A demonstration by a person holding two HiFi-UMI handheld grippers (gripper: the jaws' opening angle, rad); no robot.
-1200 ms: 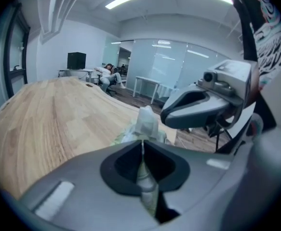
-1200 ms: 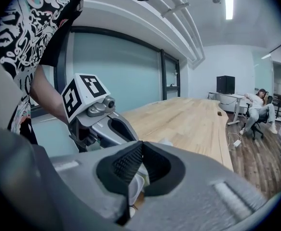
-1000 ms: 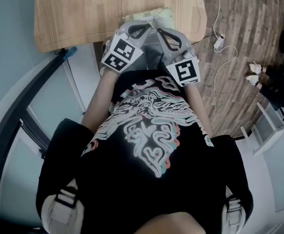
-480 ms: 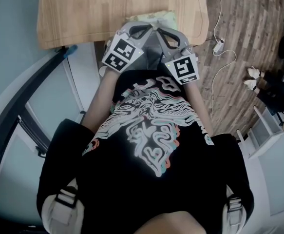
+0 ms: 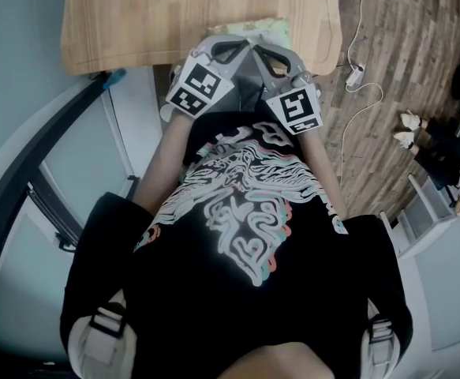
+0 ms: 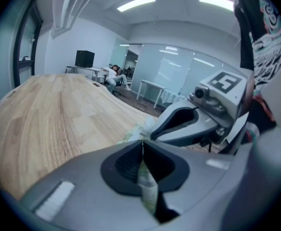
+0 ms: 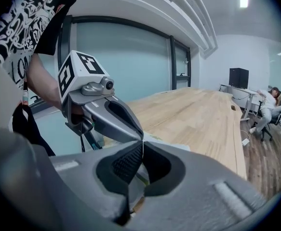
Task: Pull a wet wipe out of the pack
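A pale green wet wipe pack (image 5: 266, 27) lies at the near edge of the wooden table (image 5: 174, 14). Both grippers hover over its near end, tips almost touching each other. The left gripper (image 5: 244, 44) is shut; its jaws meet in the left gripper view (image 6: 141, 141), and a strip of the pack (image 6: 148, 186) shows through the gap behind them. The right gripper (image 5: 257, 46) is shut too (image 7: 142, 141), with the pack's pale top (image 7: 171, 145) just beyond its tips. I see nothing pinched between either pair of tips. Each gripper shows in the other's view.
The person's black printed shirt (image 5: 245, 235) fills the lower head view, with both forearms held close to the chest. A white cable and adapter (image 5: 354, 73) lie on the wooden floor at right. A seated person (image 7: 269, 107) and desks are far behind the table.
Both grippers stay shut and close together over the pack's near end. The right gripper has edged slightly up toward the table and the left gripper.
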